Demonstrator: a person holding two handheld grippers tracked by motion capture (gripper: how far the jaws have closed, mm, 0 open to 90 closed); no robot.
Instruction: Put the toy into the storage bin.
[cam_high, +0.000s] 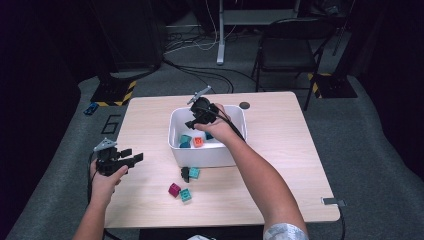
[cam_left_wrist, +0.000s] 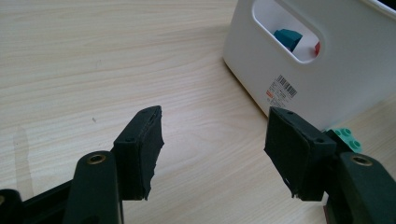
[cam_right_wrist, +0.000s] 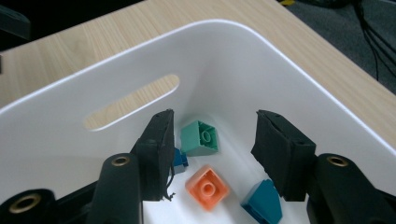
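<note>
A white bin (cam_high: 200, 154) stands at the table's middle. My right gripper (cam_high: 191, 123) hangs inside it, jaws apart and gripping nothing. Below it on the bin floor (cam_right_wrist: 243, 154) lie a green brick (cam_right_wrist: 201, 137), an orange brick (cam_right_wrist: 208, 187) and a blue brick (cam_right_wrist: 264, 204). My left gripper (cam_high: 134, 159) rests low over the bare table at the left, open and empty, pointing toward the bin wall (cam_left_wrist: 327, 88). Outside the bin, near its front wall, sit a teal brick (cam_high: 194, 173) against a black piece (cam_high: 185, 174), a magenta brick (cam_high: 174, 189) and another teal brick (cam_high: 186, 195).
The bin's handle slot (cam_left_wrist: 289, 32) shows a blue brick inside. A teal brick (cam_left_wrist: 348, 138) lies just behind my left gripper's right jaw. A dark round cap (cam_high: 244, 105) sits on the table behind the bin. Beyond the table stand a chair (cam_high: 290, 50) and floor cables.
</note>
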